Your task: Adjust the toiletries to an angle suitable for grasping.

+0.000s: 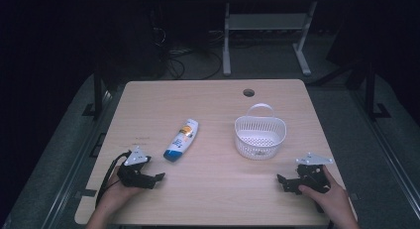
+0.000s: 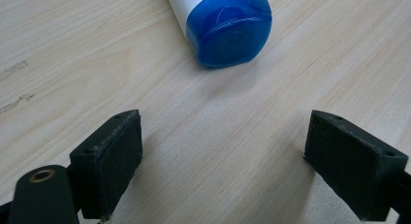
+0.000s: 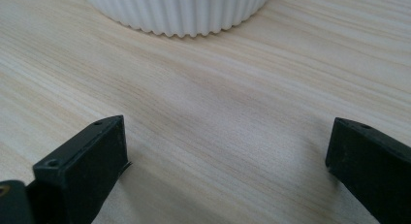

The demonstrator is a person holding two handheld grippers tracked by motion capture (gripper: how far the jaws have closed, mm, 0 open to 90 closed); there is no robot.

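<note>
A white bottle [image 1: 181, 139] with a blue cap and an orange label lies flat on the wooden table [image 1: 208, 189], left of centre. Its blue cap [image 2: 229, 29] faces my left gripper [image 2: 223, 161], which rests low on the table just short of it, jaws wide open with bare wood between them. In the high view the left gripper [image 1: 153, 179] sits at the near left in a hand. A white ribbed basket [image 1: 260, 136] with a handle stands right of centre. My right gripper [image 1: 285, 183] rests at the near right, open, facing the basket's wall [image 3: 179, 13].
A round cable hole [image 1: 248, 92] sits near the table's far edge. Beyond the table stand a white desk frame [image 1: 267, 35] and loose cables [image 1: 193, 60] on a dark floor. Bare wood lies between the two grippers.
</note>
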